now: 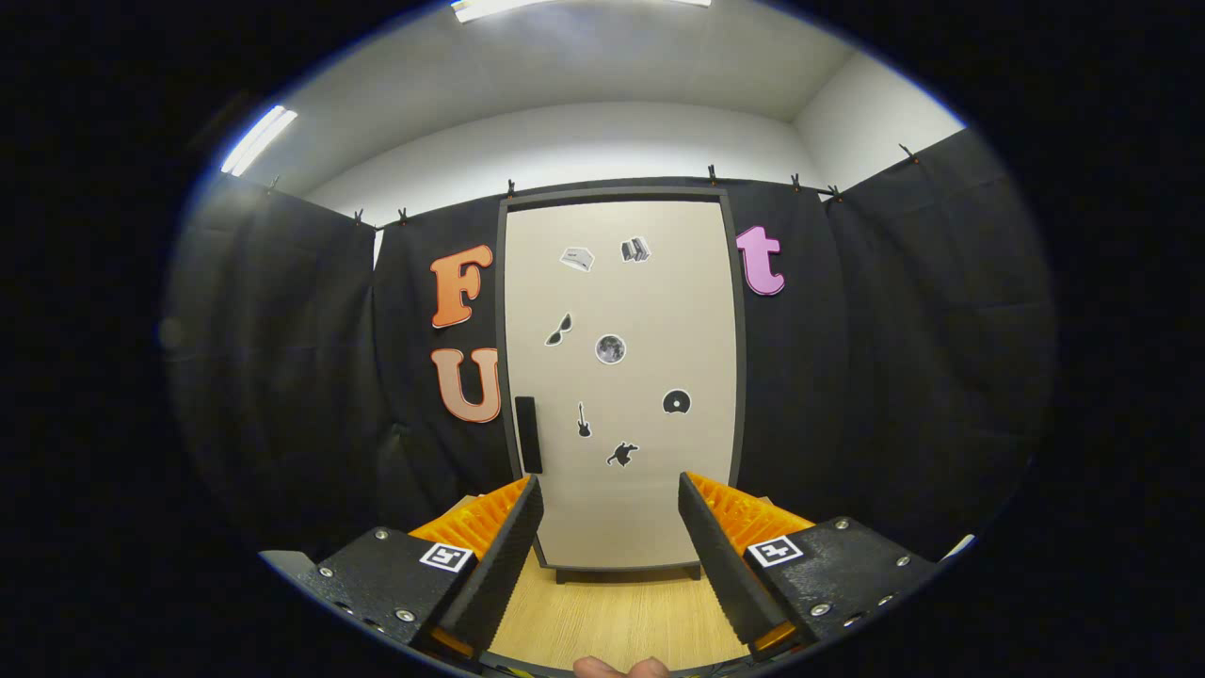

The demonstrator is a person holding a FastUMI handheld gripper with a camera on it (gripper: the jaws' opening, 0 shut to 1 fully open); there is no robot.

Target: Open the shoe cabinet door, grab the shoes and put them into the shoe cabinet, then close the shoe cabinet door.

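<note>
The gripper is spread wide and empty, aimed across the floor at the cabinet, whose door stands shut against the far wall. The dark handle sits low on the door's left edge, beyond the left finger. To open cleanly, I judge it best to swing left, centre both fingers on the handle, then pull outward.

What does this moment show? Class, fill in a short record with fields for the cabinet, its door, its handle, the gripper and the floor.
cabinet: tall shoe cabinet standing against the black cloth wall, beyond the fingers
door: shut, with small stickers on it
handle: dark vertical handle at the door's left edge
gripper: gripper open, fingers holding nothing
floor: light wooden floor
</note>
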